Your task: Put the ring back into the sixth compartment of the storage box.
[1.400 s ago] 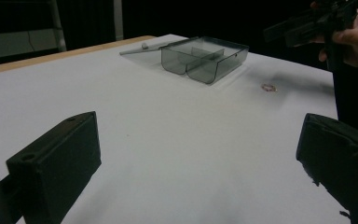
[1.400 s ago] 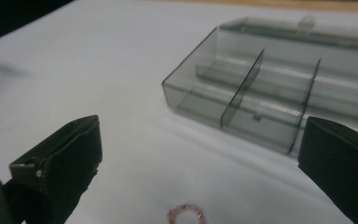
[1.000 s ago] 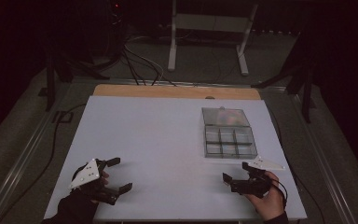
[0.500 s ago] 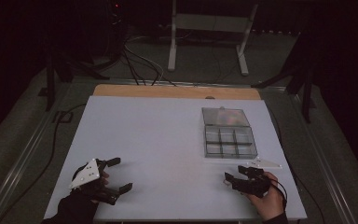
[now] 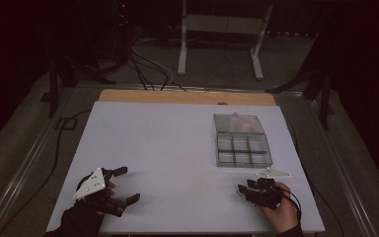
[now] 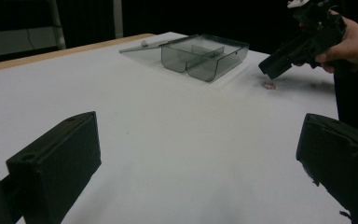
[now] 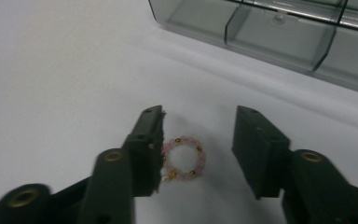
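Note:
A small ring of pink and gold beads (image 7: pixel 184 158) lies flat on the white table, also seen as a pale speck (image 6: pixel 269 85) in the left gripper view. My right gripper (image 7: pixel 199 112) is open, its jaws standing on either side of the ring, the left jaw close against it. In the high view that gripper (image 5: pixel 243 189) sits near the front right, just in front of a clear grey compartment box (image 5: pixel 242 150). My left gripper (image 5: pixel 130 184) is open at the front left with nothing between its jaws (image 6: pixel 198 135).
The box's lid (image 5: pixel 238 123) lies open flat behind it, and its compartments (image 7: pixel 279 32) look empty. The white table top (image 5: pixel 168 143) stretches bare between the two hands. A wooden strip (image 5: pixel 177 96) edges the far side; cables and a stand lie on the floor beyond.
The right gripper has shifted slightly toward the near edge, by the ring. The left gripper has stayed where it was, still open.

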### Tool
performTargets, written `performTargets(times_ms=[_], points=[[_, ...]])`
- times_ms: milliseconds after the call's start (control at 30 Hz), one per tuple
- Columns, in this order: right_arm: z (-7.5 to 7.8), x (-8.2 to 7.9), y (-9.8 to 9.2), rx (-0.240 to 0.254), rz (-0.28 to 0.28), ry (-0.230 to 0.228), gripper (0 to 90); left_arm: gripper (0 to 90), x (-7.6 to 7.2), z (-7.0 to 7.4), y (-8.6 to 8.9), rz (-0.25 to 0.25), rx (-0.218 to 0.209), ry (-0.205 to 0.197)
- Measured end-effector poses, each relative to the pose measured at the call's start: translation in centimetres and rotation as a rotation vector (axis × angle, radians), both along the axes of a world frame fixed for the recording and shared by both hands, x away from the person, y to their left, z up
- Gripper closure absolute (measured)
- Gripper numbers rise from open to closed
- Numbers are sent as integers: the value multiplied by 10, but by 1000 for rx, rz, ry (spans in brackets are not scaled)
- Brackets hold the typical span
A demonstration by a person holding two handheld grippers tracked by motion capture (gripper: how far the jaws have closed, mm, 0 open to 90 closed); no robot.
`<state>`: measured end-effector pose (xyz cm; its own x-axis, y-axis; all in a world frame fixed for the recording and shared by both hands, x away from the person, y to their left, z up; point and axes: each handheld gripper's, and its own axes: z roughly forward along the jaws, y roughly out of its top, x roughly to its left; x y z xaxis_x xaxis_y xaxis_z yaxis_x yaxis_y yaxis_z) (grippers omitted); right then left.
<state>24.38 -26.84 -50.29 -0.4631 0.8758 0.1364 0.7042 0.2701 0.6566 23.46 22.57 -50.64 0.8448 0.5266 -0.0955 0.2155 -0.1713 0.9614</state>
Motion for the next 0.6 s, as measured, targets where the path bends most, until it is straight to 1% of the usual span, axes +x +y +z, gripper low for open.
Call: performTargets(times_ms=[100,167,233,300,600], points=[[-3,0,1,-34,12,-3,591,9,0,0,0,-1,1,1],[-4,1,1,-38,13,9,618,9,0,0,0,-1,0,0],[-5,1,3,-53,20,9,634,9,0,0,0,-1,0,1],[-5,1,3,-58,17,9,669,9,0,0,0,-1,0,1],[-7,1,6,-82,18,21,722,9,0,0,0,-1,0,5]])
